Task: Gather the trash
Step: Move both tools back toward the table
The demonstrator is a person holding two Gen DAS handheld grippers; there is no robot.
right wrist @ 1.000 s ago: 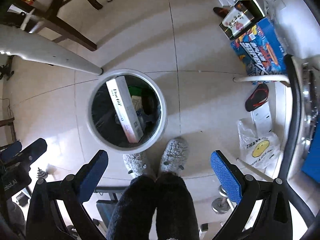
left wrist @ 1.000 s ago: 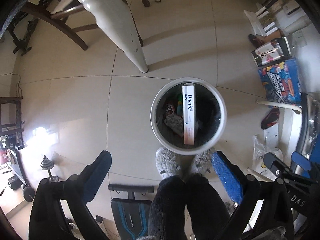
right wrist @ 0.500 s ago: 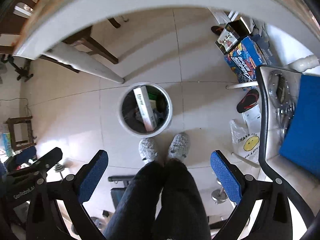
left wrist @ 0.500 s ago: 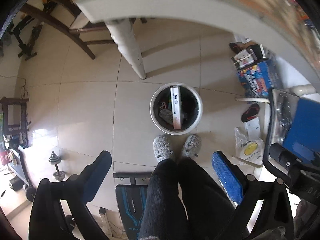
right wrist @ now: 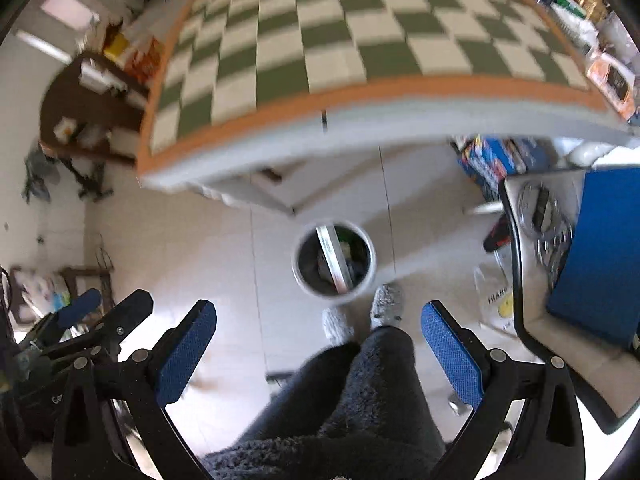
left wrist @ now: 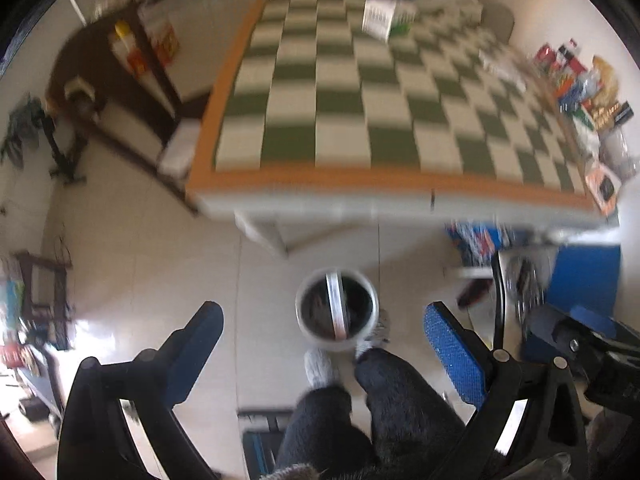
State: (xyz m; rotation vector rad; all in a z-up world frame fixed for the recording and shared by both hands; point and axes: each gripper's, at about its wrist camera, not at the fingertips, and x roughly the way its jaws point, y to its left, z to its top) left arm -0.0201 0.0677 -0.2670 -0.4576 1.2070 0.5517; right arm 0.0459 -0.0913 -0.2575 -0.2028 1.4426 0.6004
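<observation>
A white round trash bin (left wrist: 308,322) stands on the tiled floor by the person's feet, with a long white box (left wrist: 334,307) and other trash inside; it also shows in the right wrist view (right wrist: 299,276). My left gripper (left wrist: 322,350) is open and empty, high above the bin. My right gripper (right wrist: 318,342) is open and empty too. A table with a green and white checkered cloth (left wrist: 348,100) fills the top of both views; a white box (left wrist: 378,16) and a green item lie at its far end.
Packets and boxes crowd the table's right edge (left wrist: 584,92). A dark wooden chair (left wrist: 108,80) stands left of the table. A blue seat (right wrist: 604,240) is at the right, with a slipper and a plastic bag (right wrist: 494,296) on the floor. The person's legs (right wrist: 360,392) are below.
Both grippers have risen well above the bin and tilted up, so the bin looks smaller and the checkered tabletop has come into view. Both stay open and empty.
</observation>
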